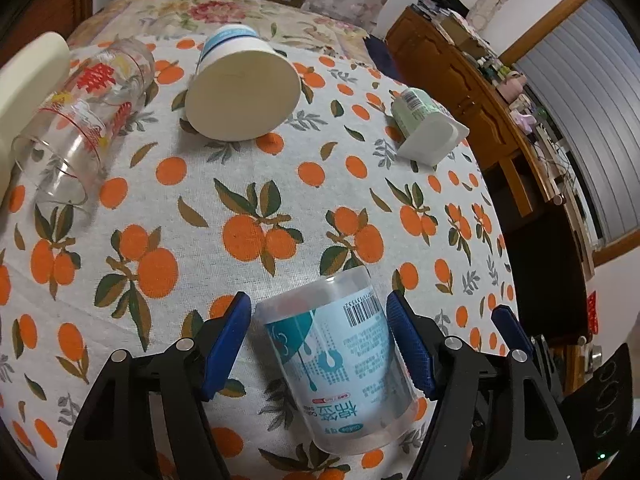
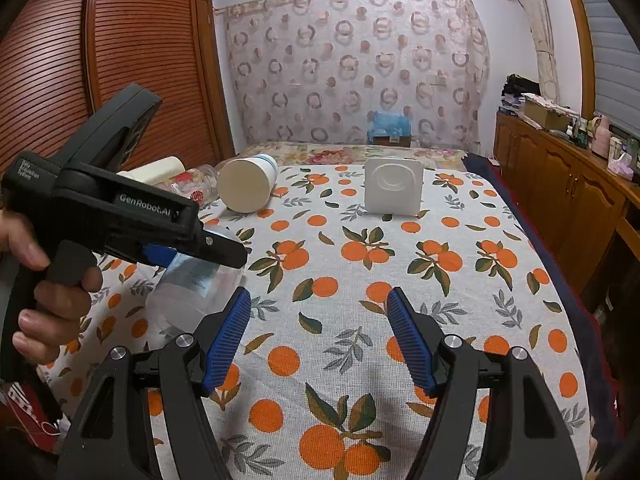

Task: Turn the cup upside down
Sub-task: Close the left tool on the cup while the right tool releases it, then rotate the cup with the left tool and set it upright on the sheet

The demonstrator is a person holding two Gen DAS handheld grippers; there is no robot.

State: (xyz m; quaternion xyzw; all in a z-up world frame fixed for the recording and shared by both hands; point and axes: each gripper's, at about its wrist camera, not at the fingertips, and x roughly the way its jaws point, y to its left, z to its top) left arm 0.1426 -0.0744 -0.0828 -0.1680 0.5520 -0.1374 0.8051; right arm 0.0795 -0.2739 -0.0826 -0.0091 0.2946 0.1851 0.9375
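Clear plastic cup [image 1: 340, 364] is lying on its side on the cloth [image 1: 280, 184], sitting between the left gripper's [image 1: 318, 344] wide-open blue fingers [image 1: 224, 344], one just touching it. Further right, the right gripper [image 2: 318, 340] is hovering wide open, holding nothing.
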